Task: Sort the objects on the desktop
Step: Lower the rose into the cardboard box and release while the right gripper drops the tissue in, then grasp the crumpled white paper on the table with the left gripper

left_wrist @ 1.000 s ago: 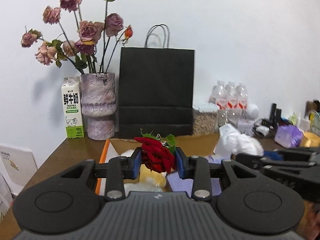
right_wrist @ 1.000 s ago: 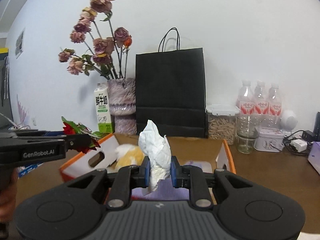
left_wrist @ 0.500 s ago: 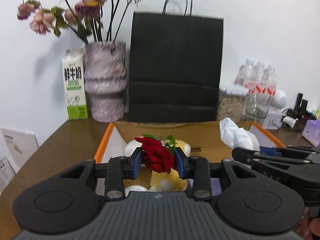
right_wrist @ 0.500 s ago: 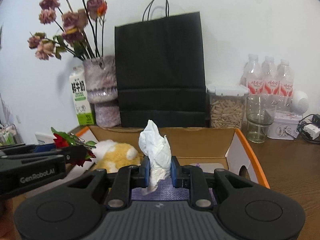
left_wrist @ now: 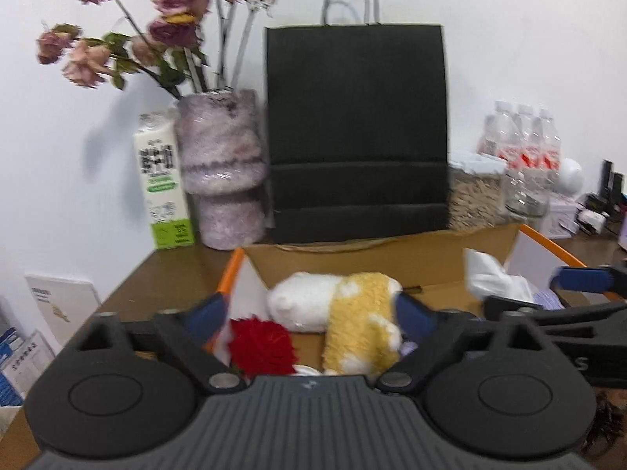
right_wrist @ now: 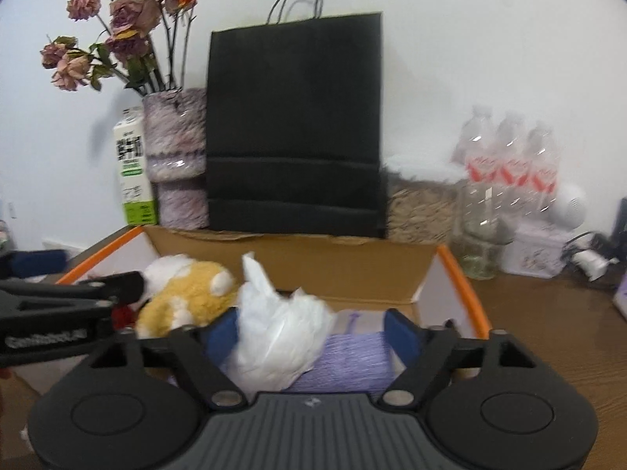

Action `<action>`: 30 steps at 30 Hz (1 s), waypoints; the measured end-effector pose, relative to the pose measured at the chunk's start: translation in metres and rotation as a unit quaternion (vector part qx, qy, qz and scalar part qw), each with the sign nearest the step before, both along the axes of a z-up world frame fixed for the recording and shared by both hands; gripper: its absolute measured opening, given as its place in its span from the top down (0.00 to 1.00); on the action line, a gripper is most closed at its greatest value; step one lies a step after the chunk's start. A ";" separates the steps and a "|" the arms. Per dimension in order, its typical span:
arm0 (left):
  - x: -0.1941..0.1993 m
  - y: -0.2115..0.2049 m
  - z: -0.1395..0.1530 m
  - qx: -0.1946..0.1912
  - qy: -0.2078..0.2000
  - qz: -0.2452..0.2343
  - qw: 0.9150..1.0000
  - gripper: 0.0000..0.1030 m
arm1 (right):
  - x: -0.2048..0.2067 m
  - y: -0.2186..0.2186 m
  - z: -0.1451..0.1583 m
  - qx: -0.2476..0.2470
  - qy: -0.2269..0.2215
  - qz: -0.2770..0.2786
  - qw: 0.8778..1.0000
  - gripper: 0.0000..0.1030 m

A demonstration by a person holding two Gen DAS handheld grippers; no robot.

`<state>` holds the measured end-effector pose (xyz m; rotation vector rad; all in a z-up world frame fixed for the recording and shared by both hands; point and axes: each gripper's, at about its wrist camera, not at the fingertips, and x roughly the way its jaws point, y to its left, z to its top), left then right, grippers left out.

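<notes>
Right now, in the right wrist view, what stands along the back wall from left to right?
Milk carton → vase → black bag → nut jar → water bottles

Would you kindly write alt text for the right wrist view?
The right gripper, open, hangs over a cardboard box, crumpled white tissue loose between its fingers. A yellow-and-white plush toy lies in the box; a black paper bag stands behind.

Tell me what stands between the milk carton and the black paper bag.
A mottled purple-white vase of dried roses stands between the milk carton and the black paper bag, seen in both wrist views.
</notes>
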<state>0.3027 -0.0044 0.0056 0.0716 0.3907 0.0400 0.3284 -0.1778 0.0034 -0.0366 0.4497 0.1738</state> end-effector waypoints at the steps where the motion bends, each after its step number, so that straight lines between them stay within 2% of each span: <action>1: -0.001 0.001 0.002 -0.001 -0.009 0.003 1.000 0.00 | -0.001 -0.003 0.001 -0.001 -0.004 -0.005 1.000 0.09; 4: -0.003 0.002 0.006 0.000 -0.017 0.004 1.000 0.00 | -0.003 -0.011 0.005 0.008 -0.009 -0.006 1.000 0.00; 12: -0.007 -0.003 0.006 0.012 -0.021 0.001 1.000 0.00 | -0.009 -0.015 0.009 0.008 -0.009 0.002 1.000 0.00; 19: -0.015 0.000 0.009 0.001 -0.029 0.004 1.000 0.00 | -0.018 -0.014 0.013 0.006 -0.016 0.006 1.000 0.00; 26: -0.038 0.007 0.018 -0.009 -0.040 0.005 0.999 0.00 | -0.042 -0.024 0.023 0.011 -0.030 0.008 0.999 0.00; 30: -0.056 0.013 0.018 0.000 -0.035 -0.003 0.999 0.00 | -0.063 -0.031 0.026 0.006 -0.038 0.016 0.999 0.00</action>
